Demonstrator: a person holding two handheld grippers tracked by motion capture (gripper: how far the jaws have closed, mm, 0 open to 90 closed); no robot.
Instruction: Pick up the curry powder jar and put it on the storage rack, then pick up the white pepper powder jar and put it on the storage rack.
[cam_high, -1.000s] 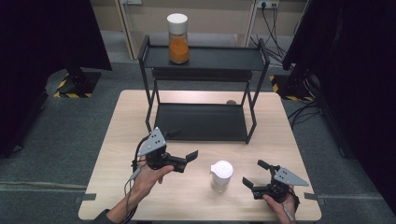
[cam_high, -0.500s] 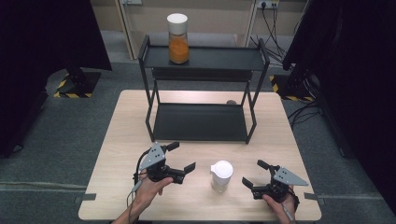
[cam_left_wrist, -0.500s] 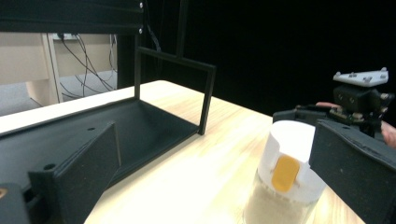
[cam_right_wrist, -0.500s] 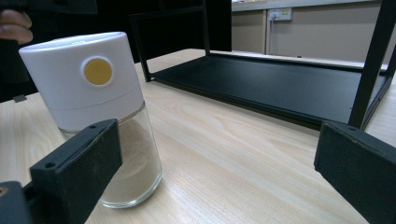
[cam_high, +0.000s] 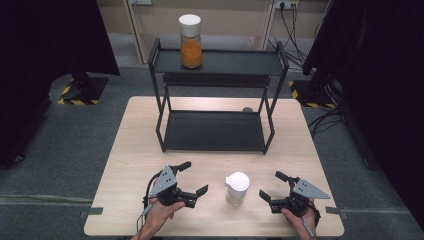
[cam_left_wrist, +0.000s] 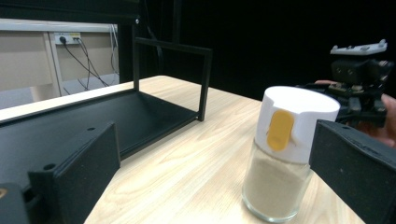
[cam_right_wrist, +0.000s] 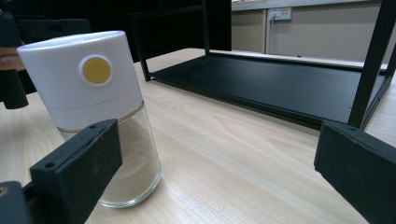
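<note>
**High view: two open grippers flanking a white-lidded jar on a wooden table**

Table (cam_high: 130, 150): light wood, rectangular, standing on grey floor.

Black shelf rack (cam_high: 215, 131): two tiers, metal, placed at the far middle of the table. Its lower tray lies bare. The upper tier carries the orange-filled jar (cam_high: 190, 41), white-capped, upright, toward that tier's left end.

White-lidded jar (cam_high: 237, 188): clear glass, partly filled with pale beige powder, upright on the table near the front edge, in front of the rack and between the two grippers. No jaw touches it. In the left gripper view the jar (cam_left_wrist: 286, 151) shows a yellow oval tab on its white lid; in the right gripper view the same jar (cam_right_wrist: 100, 114) shows a round yellow spot.

Left gripper (cam_high: 193, 178): held in the person's left hand (cam_high: 159, 214) at the front left, grey three-cornered plate on top, jaws spread wide and pointing right toward the jar, holding nothing. Near the jar, apart from it.

Right gripper (cam_high: 272, 186): held in the person's right hand (cam_high: 299, 220) at the front right, jaws spread wide and pointing left toward the jar, holding nothing. Just beside the jar, apart from it.
</note>
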